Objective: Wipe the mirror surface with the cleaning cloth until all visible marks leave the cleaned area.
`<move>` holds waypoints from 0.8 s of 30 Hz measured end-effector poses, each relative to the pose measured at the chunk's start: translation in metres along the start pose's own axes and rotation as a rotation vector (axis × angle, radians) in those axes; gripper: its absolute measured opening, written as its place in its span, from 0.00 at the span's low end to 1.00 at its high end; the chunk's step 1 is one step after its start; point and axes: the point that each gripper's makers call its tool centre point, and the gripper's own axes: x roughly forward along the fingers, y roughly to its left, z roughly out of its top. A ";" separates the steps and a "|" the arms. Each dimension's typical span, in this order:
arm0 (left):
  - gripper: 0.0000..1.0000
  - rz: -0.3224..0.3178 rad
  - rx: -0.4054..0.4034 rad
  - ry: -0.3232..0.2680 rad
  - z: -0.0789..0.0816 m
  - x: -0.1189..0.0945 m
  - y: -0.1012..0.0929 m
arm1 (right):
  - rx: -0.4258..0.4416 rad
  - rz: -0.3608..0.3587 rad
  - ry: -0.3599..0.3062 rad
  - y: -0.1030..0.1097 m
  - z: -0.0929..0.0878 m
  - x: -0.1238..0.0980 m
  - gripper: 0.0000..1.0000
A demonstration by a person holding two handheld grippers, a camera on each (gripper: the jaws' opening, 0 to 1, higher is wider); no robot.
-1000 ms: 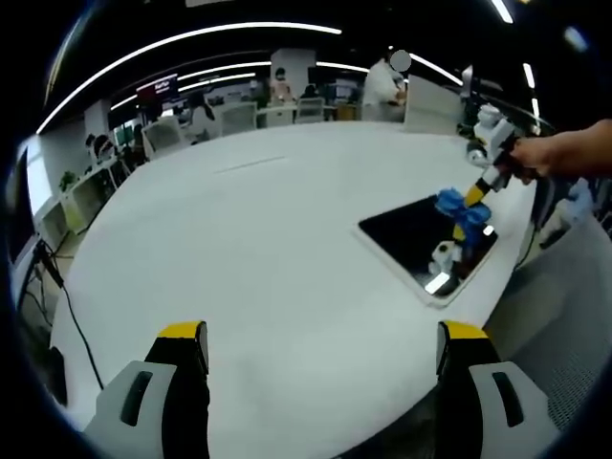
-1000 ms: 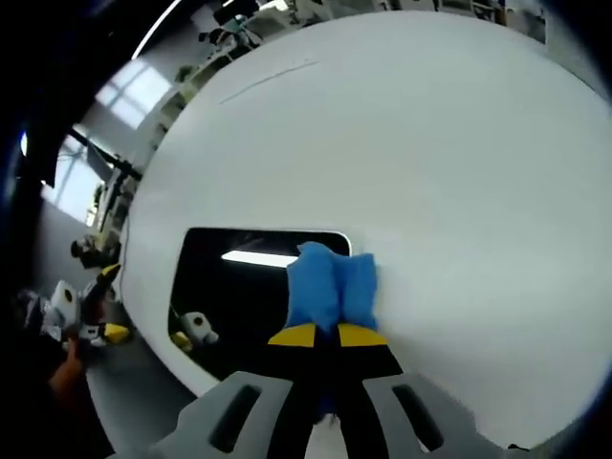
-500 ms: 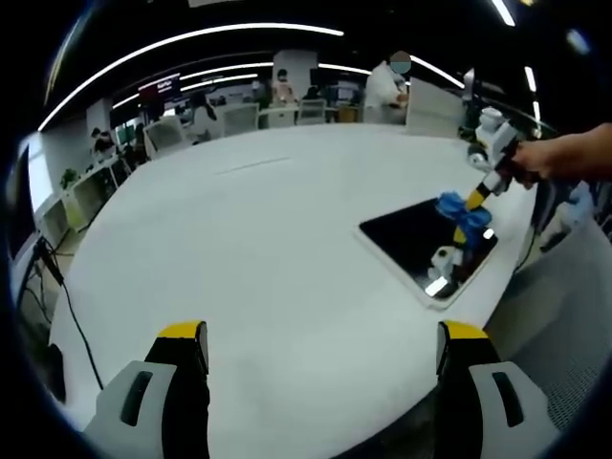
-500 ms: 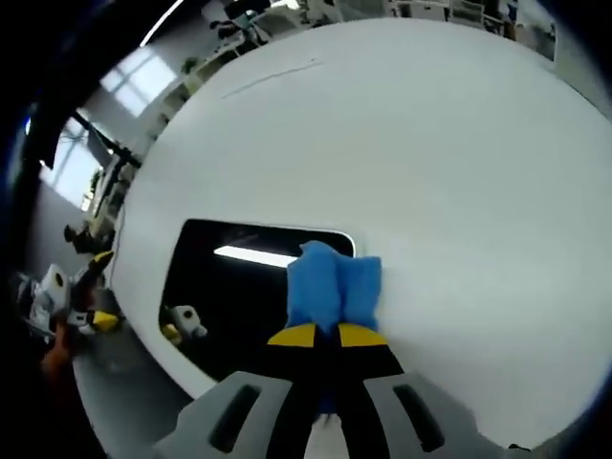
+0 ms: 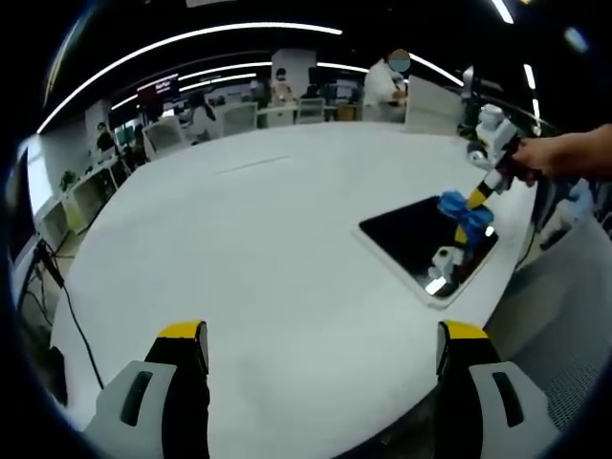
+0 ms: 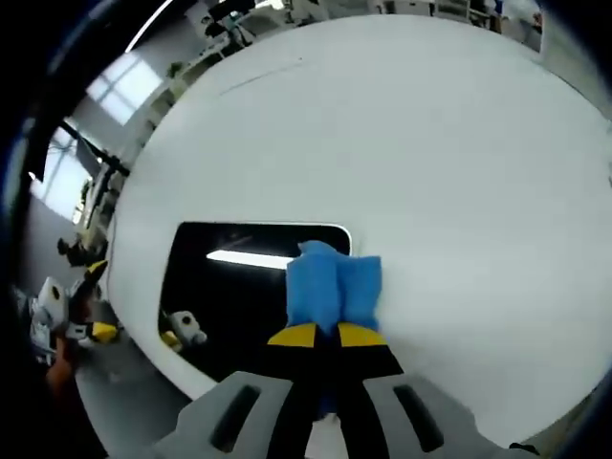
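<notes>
Wiping looks mid-course: right gripper (image 6: 327,335) pinches the folded blue cleaning cloth (image 6: 334,288) on the dark rectangular mirror (image 6: 244,287); marks unreadable. Left gripper (image 5: 320,349) gapes empty over the white table (image 5: 258,249).

An open-plan office: rows of desks (image 5: 81,196), chairs (image 5: 236,117), ceiling light strips (image 5: 182,38).

the broad white round desk (image 5: 277,239) lies bare across its left and far stretches, so a gripper could pass freely there. on its right edge the flat dark rectangular mirror (image 5: 421,239) lies low, with the folded blue cleaning cloth (image 6: 333,287) pressed on its right end by the right gripper (image 6: 319,337); this gripper and the hand (image 5: 550,158) behind it block that side. grey office chairs (image 5: 239,117) stand beyond the far rim.
</notes>
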 end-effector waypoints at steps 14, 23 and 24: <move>0.99 -0.009 0.007 0.000 0.000 0.001 -0.001 | 0.025 0.002 0.019 0.004 -0.012 -0.002 0.00; 0.99 -0.013 0.010 0.007 -0.001 0.002 -0.002 | 0.047 0.014 0.035 0.008 -0.021 -0.004 0.00; 0.99 -0.014 0.009 0.006 -0.001 0.002 -0.002 | 0.049 0.016 0.039 0.009 -0.023 -0.005 0.00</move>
